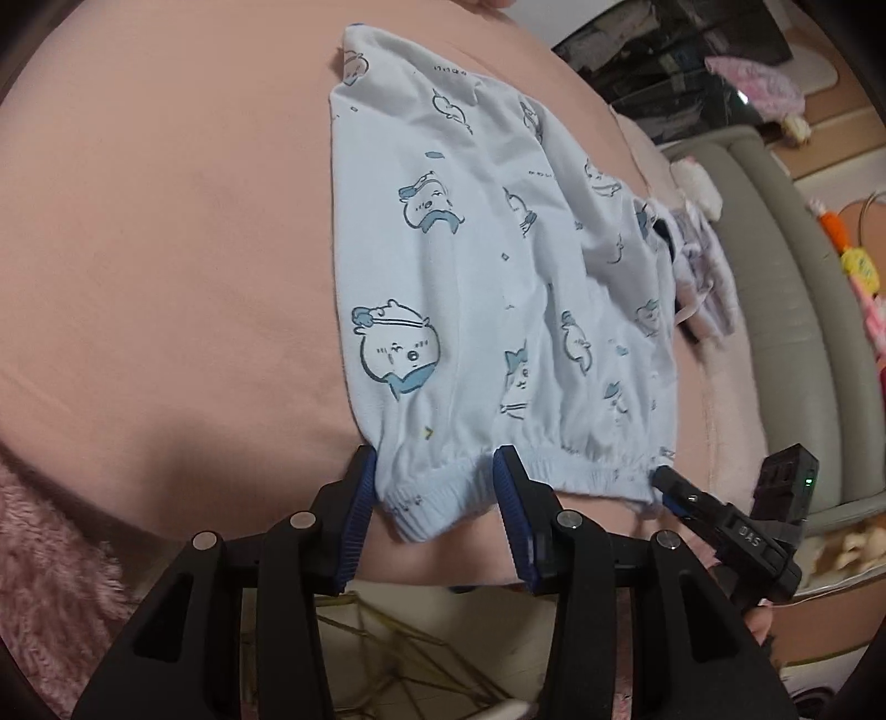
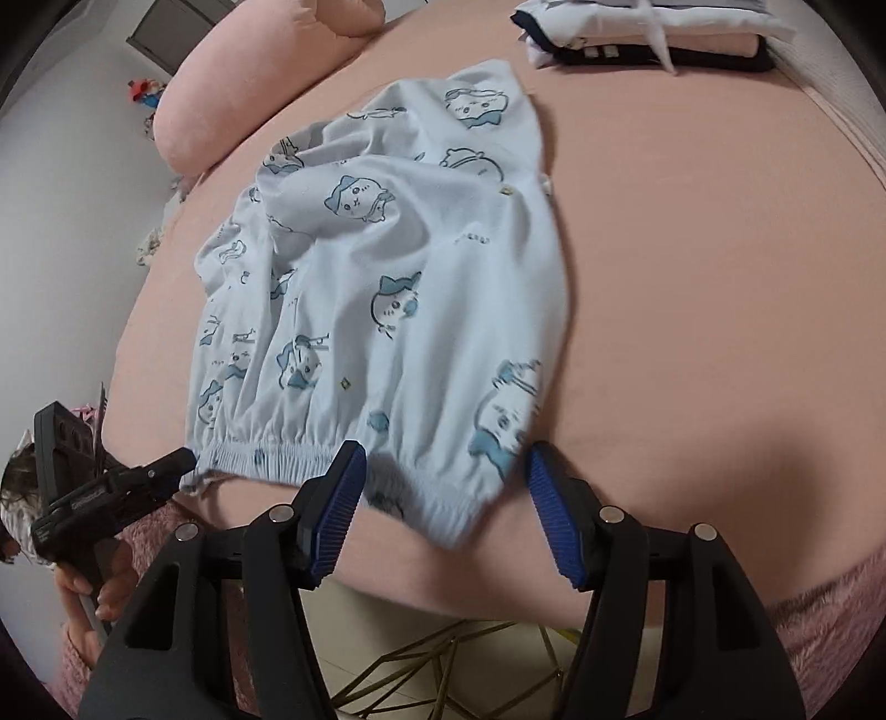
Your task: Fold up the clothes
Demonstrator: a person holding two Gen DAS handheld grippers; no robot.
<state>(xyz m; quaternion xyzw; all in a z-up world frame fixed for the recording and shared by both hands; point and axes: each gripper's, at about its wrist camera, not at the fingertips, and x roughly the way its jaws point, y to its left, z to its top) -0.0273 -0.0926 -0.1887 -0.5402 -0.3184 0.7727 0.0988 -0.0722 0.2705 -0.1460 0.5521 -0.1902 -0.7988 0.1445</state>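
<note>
From the left wrist camera I see my left gripper [image 1: 434,512] low over the near edge of the pink bed sheet [image 1: 166,249]. Its two blue pads stand spread, and one corner of the elastic waistband of the light blue pyjama shorts [image 1: 487,266] lies between them. The left pad touches the cloth edge, but the right pad seems only beside it, so I see no real pinch. The shorts lie flat on the sheet and stretch away to the far side (the print is small cartoon animals in darker blue). At the right, the tip of my right gripper [image 1: 664,482] sits at the other end of the waistband. Beyond the shorts, to the far right, lies a small pile of other clothes [image 1: 698,266], partly blurred.

From the right wrist camera, my right gripper [image 2: 446,501] also has its pads spread, with the right corner of the waistband between them; the cloth there is blurred, and the pads do not press it. The shorts [image 2: 387,266] are more wrinkled on the left half. At the left, a hand [image 2: 94,587] holds my left gripper [image 2: 183,459], its tip at the waistband end. A pink pillow [image 2: 221,105] lies far left, and a stack of folded clothes [image 2: 653,39] far right.
</note>
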